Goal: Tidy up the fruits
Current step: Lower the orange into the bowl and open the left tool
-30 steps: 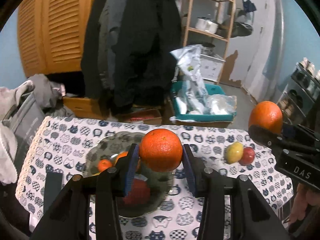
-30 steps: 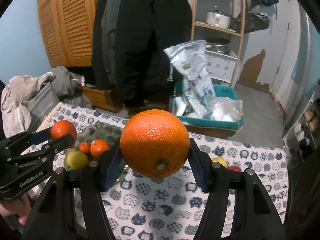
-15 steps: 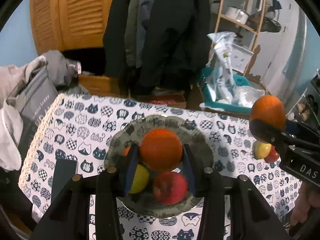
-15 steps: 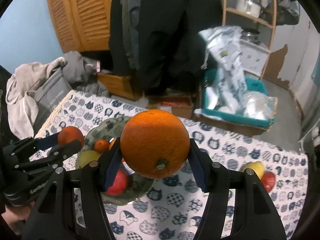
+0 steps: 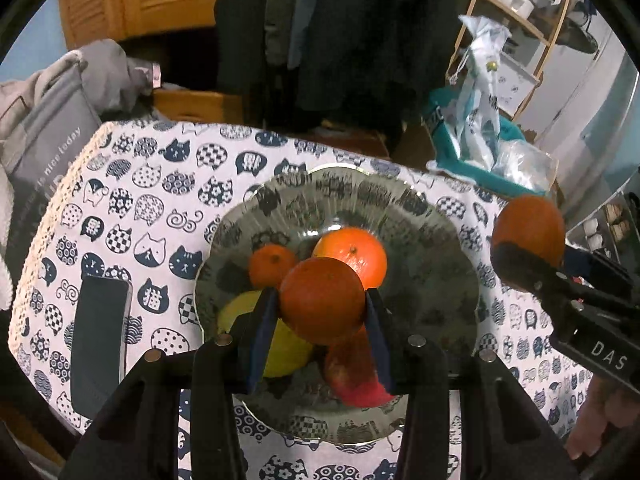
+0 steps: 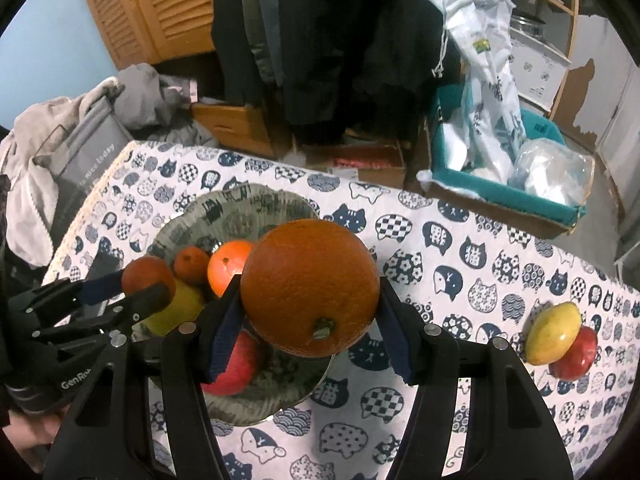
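Two tools (image 5: pixel 322 320) (image 6: pixel 310 312) each grip one orange (image 5: pixel 322 300) (image 6: pixel 310 286) above four plated fruits (image 5: pixel 352 254).

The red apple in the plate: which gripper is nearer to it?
Left. The left gripper hovers directly above the red apple, while the right gripper hangs over the plate edge.

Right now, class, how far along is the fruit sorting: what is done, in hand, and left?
Done: four fruits lie in the bowl. In hand: the left tool holds a small orange above the bowl, and the right tool holds a big orange. Left: a lemon and apple on the cloth.
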Tool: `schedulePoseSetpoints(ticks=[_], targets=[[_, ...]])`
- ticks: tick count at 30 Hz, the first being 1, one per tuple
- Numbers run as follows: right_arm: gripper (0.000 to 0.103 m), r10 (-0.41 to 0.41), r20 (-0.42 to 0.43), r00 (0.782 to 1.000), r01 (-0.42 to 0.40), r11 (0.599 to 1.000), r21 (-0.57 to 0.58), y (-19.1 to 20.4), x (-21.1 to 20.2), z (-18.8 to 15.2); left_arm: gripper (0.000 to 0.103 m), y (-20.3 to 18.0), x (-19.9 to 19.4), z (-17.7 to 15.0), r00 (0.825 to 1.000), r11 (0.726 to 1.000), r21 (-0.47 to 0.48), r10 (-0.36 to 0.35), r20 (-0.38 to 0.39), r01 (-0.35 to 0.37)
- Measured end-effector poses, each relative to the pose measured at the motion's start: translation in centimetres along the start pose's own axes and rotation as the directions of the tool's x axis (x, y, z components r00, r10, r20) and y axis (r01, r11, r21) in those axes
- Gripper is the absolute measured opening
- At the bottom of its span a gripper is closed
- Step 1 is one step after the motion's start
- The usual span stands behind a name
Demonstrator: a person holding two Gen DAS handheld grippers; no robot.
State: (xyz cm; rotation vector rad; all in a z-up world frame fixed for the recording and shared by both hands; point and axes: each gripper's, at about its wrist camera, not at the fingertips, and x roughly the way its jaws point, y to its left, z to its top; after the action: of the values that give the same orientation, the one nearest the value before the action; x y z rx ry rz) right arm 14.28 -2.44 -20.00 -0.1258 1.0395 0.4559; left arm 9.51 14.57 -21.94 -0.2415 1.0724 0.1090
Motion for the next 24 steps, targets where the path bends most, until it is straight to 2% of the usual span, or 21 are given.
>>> schedulePoseSetpoints(ticks=[11, 13, 17, 24], targets=[[0.063, 0.008, -0.033, 0.999, -0.008, 1.000, 0.012, -0.4, 1.6, -0.2, 0.045, 0.0, 1.5, -0.3, 0.999, 1.000, 0.012, -0.003, -0.039, 0.003], [0.063, 0.013, -0.038, 0.999, -0.013, 1.000, 0.013, -0.3, 1.8, -0.2, 0.048, -0.1, 1.5, -0.3, 0.999, 1.000, 0.014, -0.010, -0.039, 0.011], [0.063, 0.024, -0.048, 0.999, -0.023, 1.000, 0.018, -0.2, 2.1, -0.2, 0.067, -0.2, 1.1, -0.3, 1.000, 1.000, 0.021, -0.004, -0.021, 0.005], [0.063, 0.046, -0.072, 0.996, -0.044, 0.999, 0.028, -0.1, 2.8, -0.5, 0.067, 0.8, 0.3, -0.6, 1.000, 1.000, -0.005, 0.001, -0.024, -0.002]])
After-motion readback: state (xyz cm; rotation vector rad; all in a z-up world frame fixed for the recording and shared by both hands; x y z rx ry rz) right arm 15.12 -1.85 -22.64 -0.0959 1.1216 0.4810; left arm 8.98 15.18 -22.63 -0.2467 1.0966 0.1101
